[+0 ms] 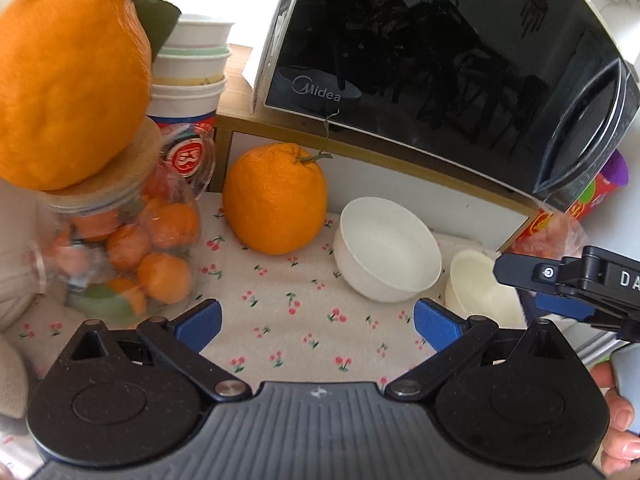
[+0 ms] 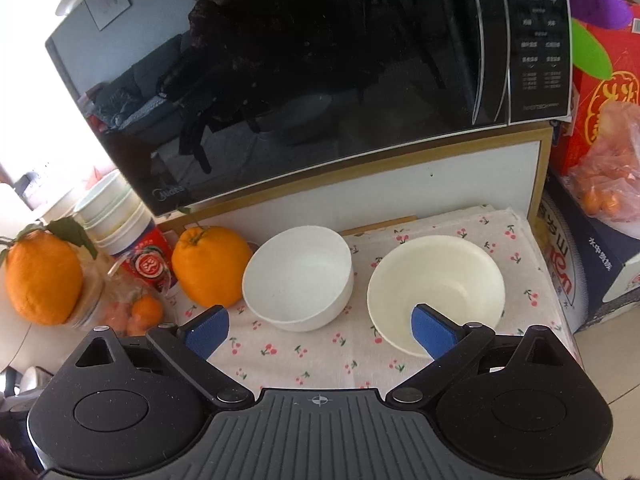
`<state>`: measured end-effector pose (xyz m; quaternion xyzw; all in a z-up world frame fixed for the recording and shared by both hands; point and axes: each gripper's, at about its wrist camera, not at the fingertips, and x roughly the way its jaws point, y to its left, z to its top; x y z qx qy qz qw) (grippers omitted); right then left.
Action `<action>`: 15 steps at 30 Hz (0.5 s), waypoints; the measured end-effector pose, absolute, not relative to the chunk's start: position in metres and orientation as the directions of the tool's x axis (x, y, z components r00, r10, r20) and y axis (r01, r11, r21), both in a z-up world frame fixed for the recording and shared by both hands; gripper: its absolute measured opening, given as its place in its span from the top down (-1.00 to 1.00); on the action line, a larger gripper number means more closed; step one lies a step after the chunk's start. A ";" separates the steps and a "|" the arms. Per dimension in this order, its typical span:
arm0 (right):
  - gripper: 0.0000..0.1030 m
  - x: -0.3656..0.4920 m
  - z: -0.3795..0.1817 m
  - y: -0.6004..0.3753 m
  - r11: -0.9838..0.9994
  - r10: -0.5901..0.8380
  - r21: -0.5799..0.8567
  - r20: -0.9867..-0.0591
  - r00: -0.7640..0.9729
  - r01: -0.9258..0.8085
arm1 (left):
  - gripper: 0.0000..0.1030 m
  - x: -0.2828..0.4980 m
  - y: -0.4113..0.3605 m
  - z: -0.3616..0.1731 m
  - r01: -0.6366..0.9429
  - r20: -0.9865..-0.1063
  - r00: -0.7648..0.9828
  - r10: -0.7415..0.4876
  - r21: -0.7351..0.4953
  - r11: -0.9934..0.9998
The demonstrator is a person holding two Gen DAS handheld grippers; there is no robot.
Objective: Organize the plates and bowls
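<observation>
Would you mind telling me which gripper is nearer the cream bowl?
Right. The right gripper has one finger at the cream bowl; the left gripper sits further left, facing the white bowl.

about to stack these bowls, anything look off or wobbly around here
One thing: a big orange is balanced on the lid of the fruit jar, left of the bowls, and could roll off if bumped. The white bowl and cream bowl sit upright, empty and apart.

"Midea" on the microwave (image 1: 400,52) door's lower left corner | "DA", cut off, on the right gripper (image 1: 568,292), right of the microwave | keypad, cup and box print unreadable
</observation>
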<state>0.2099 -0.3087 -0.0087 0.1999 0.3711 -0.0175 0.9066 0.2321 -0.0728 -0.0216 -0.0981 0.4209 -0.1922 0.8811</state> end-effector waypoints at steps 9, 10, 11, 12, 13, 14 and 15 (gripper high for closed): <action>-0.83 0.254 -0.022 -0.318 0.935 0.133 0.331 -0.663 0.736 0.129 | -0.38 0.263 -0.090 -0.044 0.244 -0.654 0.533 -0.538 -0.490 0.837; -0.74 0.259 -0.024 -0.319 0.932 0.138 0.338 -0.665 0.734 0.130 | -0.26 0.265 -0.092 -0.045 0.242 -0.647 0.531 -0.547 -0.503 0.830; -0.68 0.265 -0.027 -0.321 0.928 0.145 0.347 -0.668 0.730 0.134 | -0.19 0.267 -0.095 -0.047 0.238 -0.645 0.528 -0.553 -0.512 0.825; -0.53 0.269 -0.029 -0.321 0.925 0.150 0.355 -0.671 0.726 0.136 | -0.05 0.271 -0.097 -0.050 0.227 -0.646 0.528 -0.551 -0.518 0.825; -0.38 0.274 -0.033 -0.323 0.922 0.154 0.360 -0.676 0.721 0.140 | 0.06 0.273 -0.099 -0.051 0.218 -0.649 0.529 -0.546 -0.518 0.827; -0.31 0.278 -0.036 -0.324 0.921 0.152 0.361 -0.682 0.715 0.149 | 0.11 0.275 -0.101 -0.053 0.207 -0.655 0.530 -0.539 -0.516 0.831; -0.18 0.283 -0.038 -0.324 0.920 0.146 0.359 -0.689 0.710 0.159 | 0.20 0.277 -0.102 -0.054 0.200 -0.656 0.533 -0.534 -0.516 0.833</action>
